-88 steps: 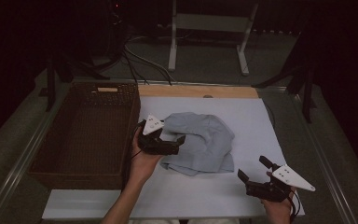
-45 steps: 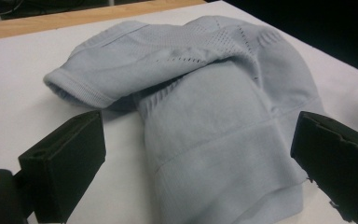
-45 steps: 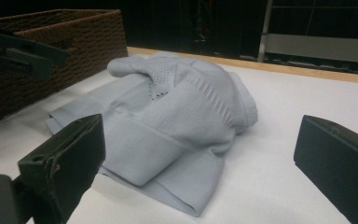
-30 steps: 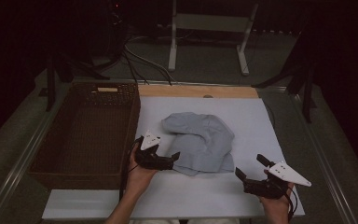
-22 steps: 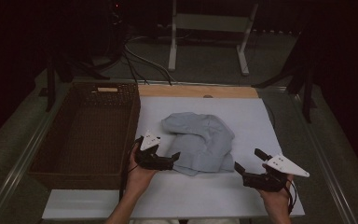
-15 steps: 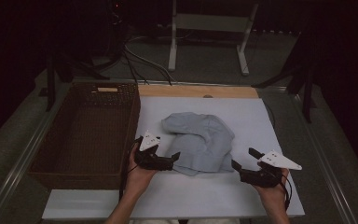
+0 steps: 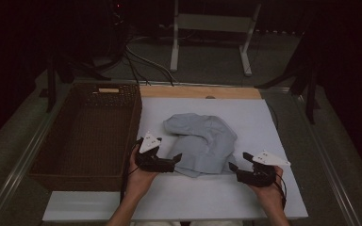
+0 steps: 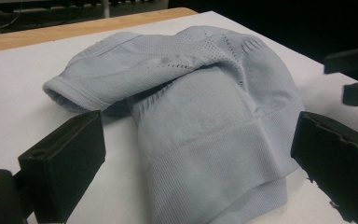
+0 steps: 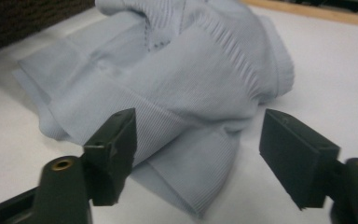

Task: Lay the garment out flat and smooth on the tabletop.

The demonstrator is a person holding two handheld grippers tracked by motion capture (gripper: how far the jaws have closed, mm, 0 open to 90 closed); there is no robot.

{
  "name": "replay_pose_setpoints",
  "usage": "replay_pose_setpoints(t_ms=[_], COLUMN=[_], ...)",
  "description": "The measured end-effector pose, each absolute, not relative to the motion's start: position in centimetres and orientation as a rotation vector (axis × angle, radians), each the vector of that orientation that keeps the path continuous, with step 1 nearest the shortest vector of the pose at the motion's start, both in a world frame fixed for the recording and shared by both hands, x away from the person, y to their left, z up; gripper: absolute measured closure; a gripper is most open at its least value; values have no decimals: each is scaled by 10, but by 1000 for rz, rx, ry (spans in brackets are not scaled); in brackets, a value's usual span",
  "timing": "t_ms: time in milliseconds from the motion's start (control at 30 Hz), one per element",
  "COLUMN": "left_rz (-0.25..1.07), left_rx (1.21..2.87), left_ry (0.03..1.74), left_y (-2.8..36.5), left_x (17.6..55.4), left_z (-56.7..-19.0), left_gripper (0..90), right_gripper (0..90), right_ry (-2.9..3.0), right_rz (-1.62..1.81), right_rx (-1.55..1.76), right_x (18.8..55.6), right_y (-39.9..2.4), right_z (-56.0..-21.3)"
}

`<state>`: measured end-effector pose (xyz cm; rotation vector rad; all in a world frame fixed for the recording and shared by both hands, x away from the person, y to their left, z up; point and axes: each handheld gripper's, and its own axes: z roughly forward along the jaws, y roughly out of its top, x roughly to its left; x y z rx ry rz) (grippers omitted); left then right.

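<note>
A pale blue-grey knit cloth (image 7: 201,142) lies crumpled and folded over on the white counter (image 7: 273,141), just right of the wicker basket (image 7: 87,129). It has ribbed hems and small perforated patches; no writing shows. Its long axis runs from the basket's far end toward the near right. The left gripper (image 7: 175,160) holds its fingers apart at the cloth's near-left edge. The right gripper (image 7: 238,165), fingers apart but just closing, straddles the near-right hem.

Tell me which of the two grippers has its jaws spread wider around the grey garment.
The left gripper. In its own view the jaws stand far apart, flanking the grey garment without touching. The right gripper has been closing its jaws; they stand narrower.
</note>
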<state>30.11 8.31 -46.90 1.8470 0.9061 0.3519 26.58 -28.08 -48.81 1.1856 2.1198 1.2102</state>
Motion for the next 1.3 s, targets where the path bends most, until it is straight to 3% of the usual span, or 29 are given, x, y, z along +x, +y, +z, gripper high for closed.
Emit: replay_pose_setpoints(t_ms=[367, 767, 1000, 1300], left_rz=[350, 330, 323, 327], left_rx=[1847, 1851, 1856, 1853], left_ry=[902, 904, 895, 901], left_y=[83, 83, 81, 83], left_x=[300, 301, 300, 301], left_z=[-469, -472, -473, -473], left_gripper=[47, 47, 47, 47], right_gripper=[482, 592, 857, 871], right_ry=[2232, 2333, 2297, 2267], right_rz=[1108, 970, 870, 897], right_rx=[1234, 1216, 1192, 1246], right_x=[272, 277, 275, 264], right_y=[-276, -265, -260, -271], right_z=[-505, -517, -515, -503])
